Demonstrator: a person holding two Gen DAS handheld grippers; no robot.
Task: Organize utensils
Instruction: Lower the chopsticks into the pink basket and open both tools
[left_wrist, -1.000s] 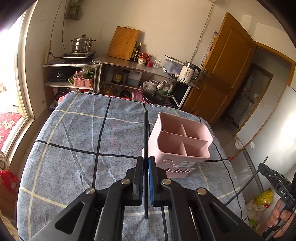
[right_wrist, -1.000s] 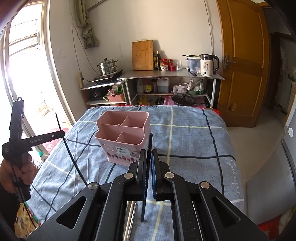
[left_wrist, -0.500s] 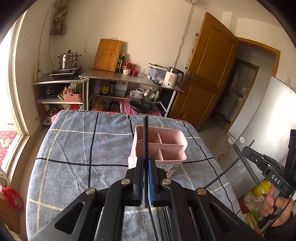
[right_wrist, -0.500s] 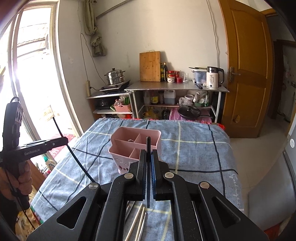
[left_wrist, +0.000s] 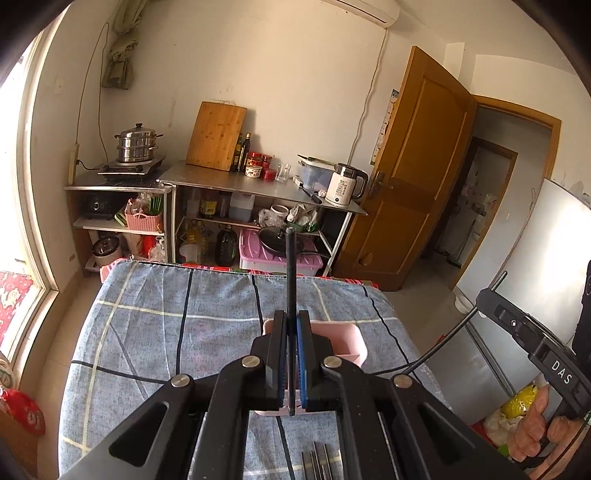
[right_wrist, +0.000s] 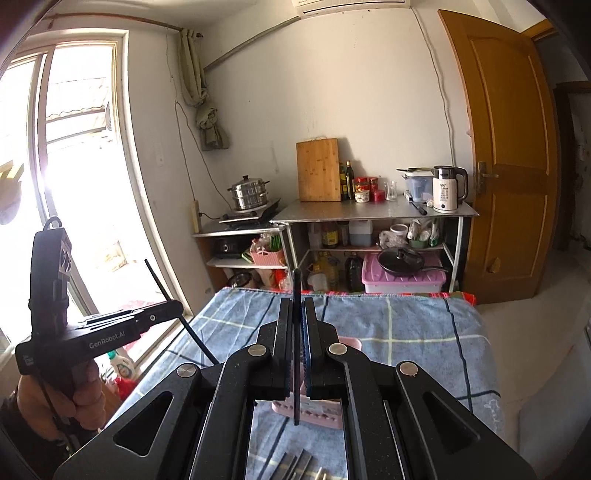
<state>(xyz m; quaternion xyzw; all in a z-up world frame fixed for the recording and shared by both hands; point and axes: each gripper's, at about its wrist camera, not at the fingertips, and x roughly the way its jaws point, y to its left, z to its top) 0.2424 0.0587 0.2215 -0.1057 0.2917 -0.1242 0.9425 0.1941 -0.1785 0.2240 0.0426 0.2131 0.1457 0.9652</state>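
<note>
Now both grippers ride higher than a second ago — left gripper (left_wrist: 291, 363) and right gripper (right_wrist: 295, 354) each clamp a thin black chopstick (left_wrist: 290, 280) above the pink plastic divided utensil caddy (left_wrist: 351, 341) on the blue checked tablecloth (left_wrist: 155, 332); insertion looks imminent.

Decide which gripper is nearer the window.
Left. The left gripper is held toward the window side of the table; the right gripper is toward the door side, farther from the window.
</note>
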